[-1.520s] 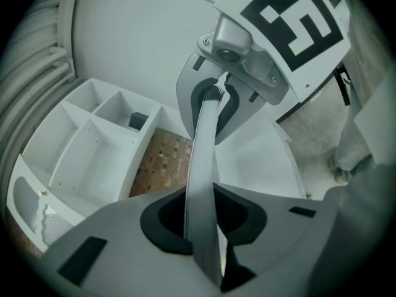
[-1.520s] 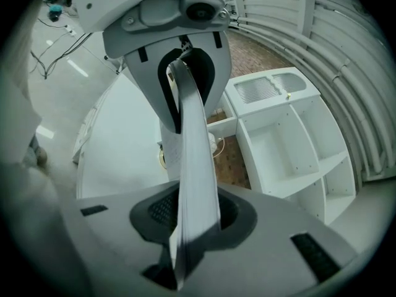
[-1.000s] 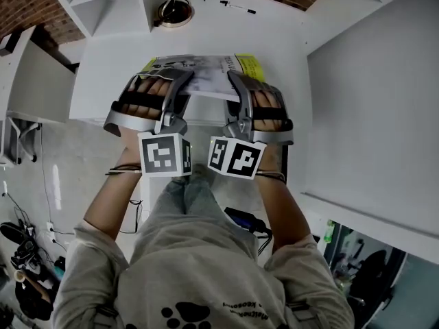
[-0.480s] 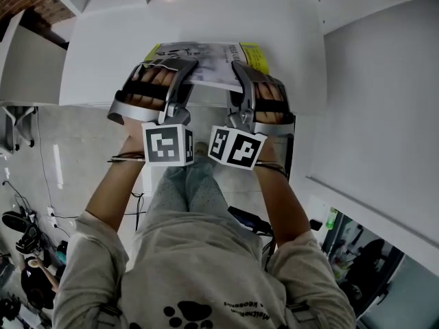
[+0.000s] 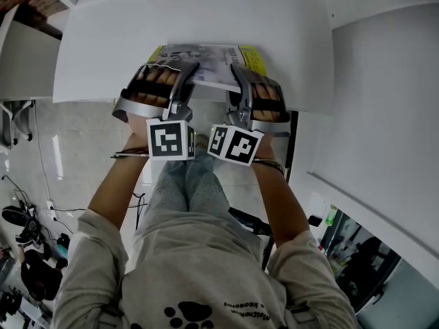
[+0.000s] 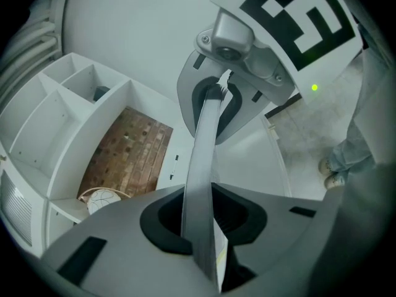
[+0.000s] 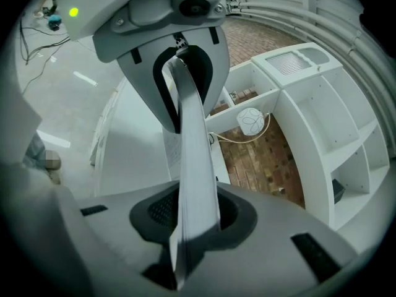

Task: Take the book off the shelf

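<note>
A thin book (image 5: 211, 63) with a grey cover and a yellow edge is held flat over the white table (image 5: 103, 53). My left gripper (image 5: 181, 71) is shut on its near left edge. My right gripper (image 5: 237, 72) is shut on its near right edge. In the left gripper view the book (image 6: 204, 141) runs edge-on out of my left gripper (image 6: 201, 221) to the right gripper opposite. In the right gripper view the book (image 7: 193, 135) stands edge-on in my right gripper (image 7: 195, 218).
A white shelf unit (image 7: 322, 135) with open compartments stands against a brick wall (image 6: 127, 156) beyond the table. A round pale basket (image 6: 102, 200) sits on the table near it. A white cabinet (image 5: 384, 101) stands to the right. The person's legs and tiled floor lie below.
Both grippers have drawn the book a little toward the table's near edge. The shelf and basket have slid out of the top of the head view. Both grips are unchanged.
</note>
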{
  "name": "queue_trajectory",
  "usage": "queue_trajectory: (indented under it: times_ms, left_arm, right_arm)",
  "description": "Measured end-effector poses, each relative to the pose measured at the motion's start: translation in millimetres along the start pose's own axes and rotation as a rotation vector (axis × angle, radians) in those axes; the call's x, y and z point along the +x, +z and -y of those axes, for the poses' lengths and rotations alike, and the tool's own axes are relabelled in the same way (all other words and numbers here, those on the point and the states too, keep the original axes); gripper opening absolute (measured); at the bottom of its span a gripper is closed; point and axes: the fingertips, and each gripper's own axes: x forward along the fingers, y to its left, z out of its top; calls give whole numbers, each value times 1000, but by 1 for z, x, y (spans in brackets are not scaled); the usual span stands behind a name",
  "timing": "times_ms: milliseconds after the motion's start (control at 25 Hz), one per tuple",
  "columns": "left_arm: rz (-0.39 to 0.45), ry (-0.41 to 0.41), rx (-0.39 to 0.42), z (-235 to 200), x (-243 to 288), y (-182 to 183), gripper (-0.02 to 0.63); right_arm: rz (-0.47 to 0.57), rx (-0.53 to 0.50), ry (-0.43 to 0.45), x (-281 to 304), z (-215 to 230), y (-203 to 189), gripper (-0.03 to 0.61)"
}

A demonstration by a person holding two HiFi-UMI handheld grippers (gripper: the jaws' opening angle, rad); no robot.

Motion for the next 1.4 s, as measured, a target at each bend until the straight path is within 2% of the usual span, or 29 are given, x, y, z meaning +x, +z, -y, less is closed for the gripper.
queue_trajectory:
  times_ms: [200, 320, 720, 920, 1040, 1160, 1400]
  left_arm:
    - [-20, -60, -14, 21, 15, -7, 83]
    - [-35, -92, 6, 31, 23, -8, 83]
    - [-84, -206, -37, 44, 63, -21, 83]
    - [-112, -313, -51, 60, 78, -27, 109]
    - [-126, -376, -79, 70, 81, -30, 167]
    - [-127, -401, -103, 72, 80, -31, 187]
    - [-138, -444, -123, 77, 69, -32, 213]
  right_arm:
    - [-15, 0, 69, 12, -23, -6, 86]
    - [-24, 10, 118, 19, -37, -12, 84]
    - [-55, -11, 222, 60, -52, -25, 87]
    - [-78, -10, 338, 73, -71, -33, 98]
    - [-81, -13, 398, 76, -82, -35, 117]
    - [-88, -5, 427, 76, -85, -36, 126]
    - [-92, 24, 520, 65, -92, -33, 197]
